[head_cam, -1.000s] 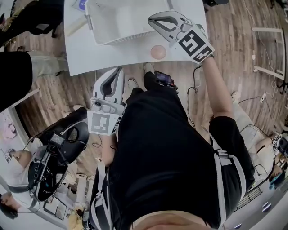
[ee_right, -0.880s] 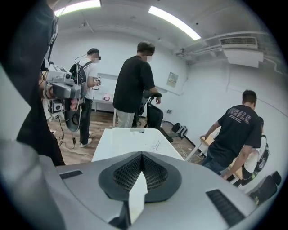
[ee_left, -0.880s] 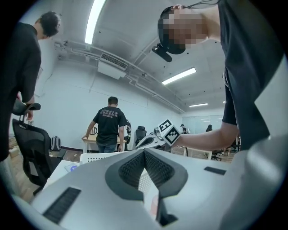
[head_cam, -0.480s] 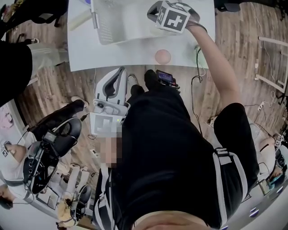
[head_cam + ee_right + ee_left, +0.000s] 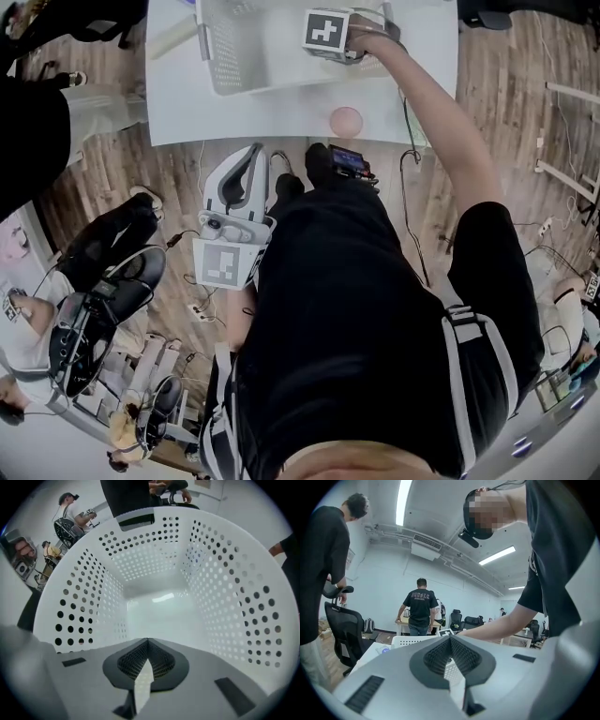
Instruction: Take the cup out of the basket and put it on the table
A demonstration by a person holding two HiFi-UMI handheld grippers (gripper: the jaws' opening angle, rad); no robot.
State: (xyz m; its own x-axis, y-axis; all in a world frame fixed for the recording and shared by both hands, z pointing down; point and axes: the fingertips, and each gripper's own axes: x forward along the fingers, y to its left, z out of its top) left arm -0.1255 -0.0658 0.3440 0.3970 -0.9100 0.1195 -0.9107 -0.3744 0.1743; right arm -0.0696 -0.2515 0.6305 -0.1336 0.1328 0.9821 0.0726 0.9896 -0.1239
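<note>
A white perforated basket stands on the white table at the top of the head view. A pink round cup sits on the table in front of the basket, near the table's front edge. My right gripper points down into the basket, shut with nothing between its fingers; its marker cube shows over the basket's right part. The basket's floor looks bare. My left gripper hangs low beside the person's body, off the table, shut and empty. It faces the basket from below.
A dark phone-like device lies just below the table's front edge. Black office chairs and a person in black stand at the left. A cable runs down at the right. Other people stand farther off.
My right gripper has moved from the table beside the pink cup up and left over the basket and tipped down into it. The left gripper has hardly moved.
</note>
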